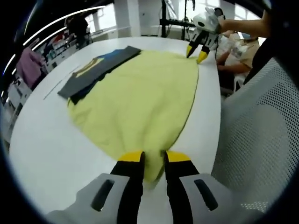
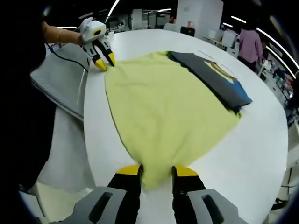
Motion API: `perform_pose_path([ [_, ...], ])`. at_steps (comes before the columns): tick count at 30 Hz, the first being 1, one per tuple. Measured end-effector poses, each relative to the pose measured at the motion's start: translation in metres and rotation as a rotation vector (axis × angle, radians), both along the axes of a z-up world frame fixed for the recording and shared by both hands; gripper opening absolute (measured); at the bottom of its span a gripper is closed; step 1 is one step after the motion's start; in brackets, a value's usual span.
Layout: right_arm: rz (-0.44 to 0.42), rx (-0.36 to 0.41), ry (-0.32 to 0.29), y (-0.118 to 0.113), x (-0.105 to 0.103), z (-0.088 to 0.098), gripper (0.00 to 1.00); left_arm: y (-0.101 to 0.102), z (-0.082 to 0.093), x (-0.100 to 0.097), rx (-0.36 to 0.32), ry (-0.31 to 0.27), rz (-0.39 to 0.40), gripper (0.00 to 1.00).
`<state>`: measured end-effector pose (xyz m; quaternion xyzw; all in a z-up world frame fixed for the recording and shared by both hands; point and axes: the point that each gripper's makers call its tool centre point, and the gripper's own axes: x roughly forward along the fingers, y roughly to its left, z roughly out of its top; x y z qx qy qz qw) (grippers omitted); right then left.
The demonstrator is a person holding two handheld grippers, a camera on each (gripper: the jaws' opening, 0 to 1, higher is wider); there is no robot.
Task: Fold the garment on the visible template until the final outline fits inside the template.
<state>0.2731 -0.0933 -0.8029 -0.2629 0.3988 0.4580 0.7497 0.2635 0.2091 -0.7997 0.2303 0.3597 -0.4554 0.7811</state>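
A pale yellow garment (image 1: pixel 140 98) (image 2: pixel 163 107) lies spread flat on the round white table (image 1: pixel 42 154) (image 2: pixel 252 154). My left gripper (image 1: pixel 153 158) sits low at one corner of it. Its yellow-tipped jaws stand a little apart with the cloth's edge between them. In the right gripper view the left gripper (image 2: pixel 105 63) rests at the far corner, held by a person's hand. My right gripper (image 2: pixel 156 171) straddles the opposite corner the same way, jaws apart over the hem. In the left gripper view the right gripper (image 1: pixel 196 52) touches the far corner.
A folded dark grey garment with a blue and yellow print (image 1: pixel 98 70) (image 2: pixel 212 77) lies along the yellow garment's far side, partly over it. A grey mesh chair back (image 1: pixel 261 130) (image 2: pixel 58 84) stands against the near table edge. People stand in the background.
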Motion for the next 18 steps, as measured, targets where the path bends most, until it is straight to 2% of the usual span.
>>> perform_pose_path([
  [3, -0.014, -0.004, -0.009, -0.001, 0.004, 0.000, 0.09, 0.002, -0.001, 0.001, 0.007, 0.007, -0.006, 0.09],
  [7, -0.023, -0.003, -0.020, -0.002, 0.006, 0.000, 0.06, 0.004, -0.002, 0.006, 0.016, 0.005, 0.046, 0.02],
  [12, -0.043, 0.002, -0.026, -0.003, 0.007, 0.001, 0.03, 0.004, -0.002, 0.007, 0.029, 0.019, 0.081, 0.01],
  [14, -0.052, 0.005, -0.035, -0.003, 0.008, 0.004, 0.00, 0.004, -0.002, 0.006, 0.044, 0.022, 0.090, 0.00],
  [18, -0.085, 0.024, -0.049, -0.005, 0.011, 0.013, 0.00, 0.006, 0.004, 0.007, 0.061, 0.035, 0.143, 0.00],
])
